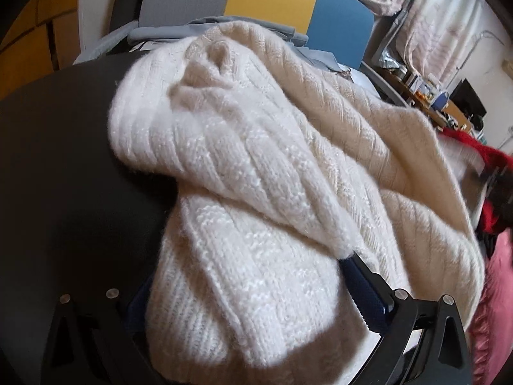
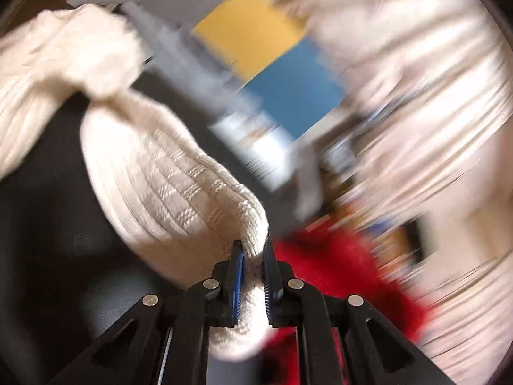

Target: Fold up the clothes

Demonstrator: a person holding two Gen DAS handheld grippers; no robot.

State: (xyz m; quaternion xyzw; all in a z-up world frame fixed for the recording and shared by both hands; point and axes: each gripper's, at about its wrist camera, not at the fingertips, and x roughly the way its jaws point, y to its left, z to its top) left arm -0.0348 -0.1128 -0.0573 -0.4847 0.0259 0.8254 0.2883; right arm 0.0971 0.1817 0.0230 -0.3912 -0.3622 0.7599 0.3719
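Note:
A cream ribbed knit sweater point(image 1: 256, 166) lies bunched on a black table point(image 1: 57, 166). In the left wrist view it fills the space between the wide-apart fingers of my left gripper point(image 1: 243, 292); only the right fingertip point(image 1: 356, 269) shows clearly, and the jaws are not closed on the knit. In the right wrist view my right gripper point(image 2: 255, 250) is shut on a fold of the sweater point(image 2: 179, 192), lifting it above the table. That view is heavily motion-blurred.
A red garment point(image 2: 336, 272) lies under the right gripper and shows at the right edge of the left wrist view point(image 1: 474, 147), with a pink cloth point(image 1: 493, 304) below it. A blue and yellow chair back point(image 1: 333, 22) stands behind the table. Cluttered shelves point(image 1: 426, 86) stand far right.

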